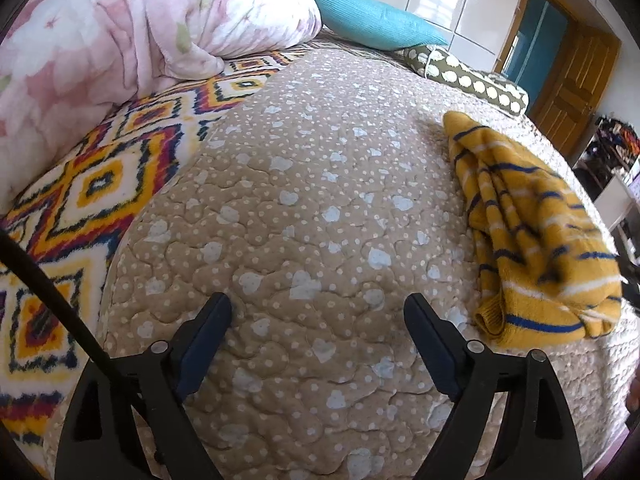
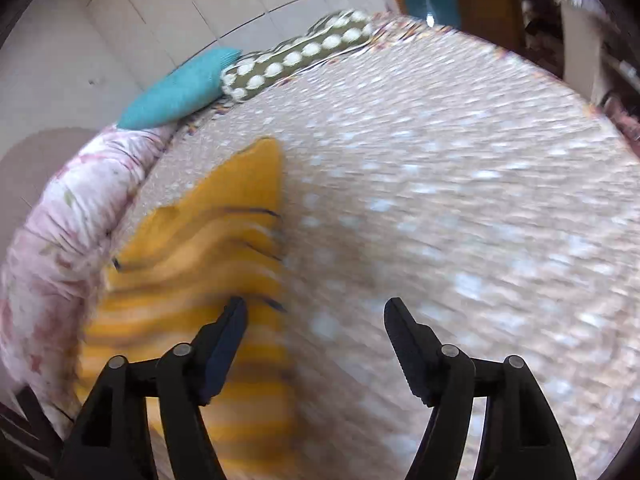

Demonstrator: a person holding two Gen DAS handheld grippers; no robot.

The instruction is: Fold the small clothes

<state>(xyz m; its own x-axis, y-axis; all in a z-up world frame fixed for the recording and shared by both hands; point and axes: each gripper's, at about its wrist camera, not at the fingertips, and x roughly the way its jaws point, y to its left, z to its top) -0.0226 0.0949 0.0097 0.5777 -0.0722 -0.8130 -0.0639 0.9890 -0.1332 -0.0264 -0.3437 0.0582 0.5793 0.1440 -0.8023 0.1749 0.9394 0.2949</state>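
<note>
A small mustard-yellow sweater (image 1: 532,232) with navy and white stripes lies crumpled on the beige dotted quilt (image 1: 312,200), at the right of the left wrist view. My left gripper (image 1: 318,312) is open and empty, low over bare quilt to the left of the sweater. In the blurred right wrist view the sweater (image 2: 200,272) lies at lower left. My right gripper (image 2: 314,312) is open and empty just above it, its left finger (image 2: 224,340) over the sweater's right edge.
A pink floral duvet (image 1: 120,32) is piled at the back left on a bright diamond-patterned blanket (image 1: 100,184). A teal pillow (image 1: 372,20) and an olive dotted cushion (image 1: 468,76) lie at the far edge. A wooden door (image 1: 576,84) and cluttered shelves stand beyond the bed's right side.
</note>
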